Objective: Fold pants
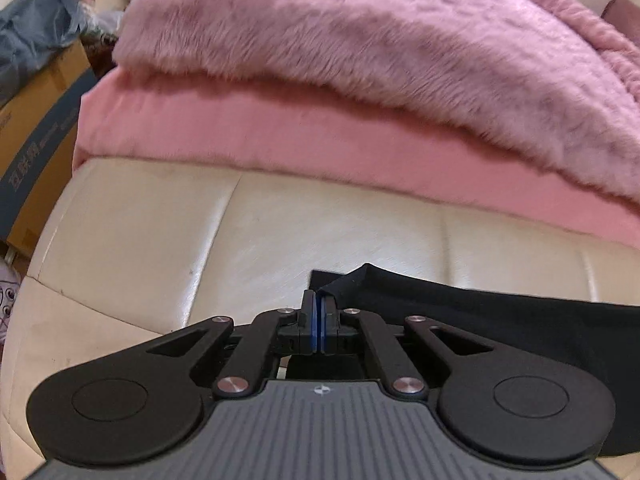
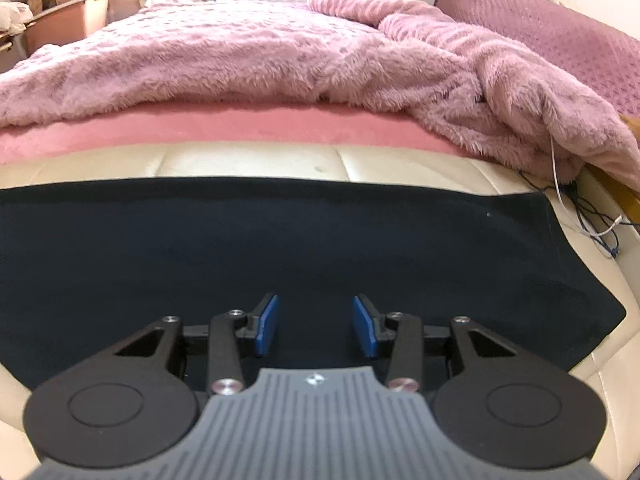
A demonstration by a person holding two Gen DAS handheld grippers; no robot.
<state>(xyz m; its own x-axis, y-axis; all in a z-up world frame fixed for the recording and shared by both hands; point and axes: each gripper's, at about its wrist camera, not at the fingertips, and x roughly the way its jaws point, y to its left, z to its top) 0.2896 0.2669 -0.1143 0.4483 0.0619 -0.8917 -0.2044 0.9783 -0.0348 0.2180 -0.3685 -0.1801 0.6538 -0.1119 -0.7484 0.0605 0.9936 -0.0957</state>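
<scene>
The black pants (image 2: 280, 240) lie flat on the cream leather bench (image 2: 400, 160) at the foot of a bed. In the left wrist view my left gripper (image 1: 319, 300) is shut on a corner of the pants (image 1: 500, 320), with a lifted fold of black cloth rising just beyond the blue pads. In the right wrist view my right gripper (image 2: 315, 312) is open and empty, hovering over the middle of the spread pants, blue pads (image 2: 267, 324) wide apart.
A fluffy pink blanket (image 2: 280, 52) on a pink sheet (image 1: 240, 128) covers the bed behind the bench. A cardboard box (image 1: 40, 128) with blue cloth stands at left. Cables (image 2: 592, 216) hang at the bench's right end. A purple pillow (image 2: 560, 28) lies far right.
</scene>
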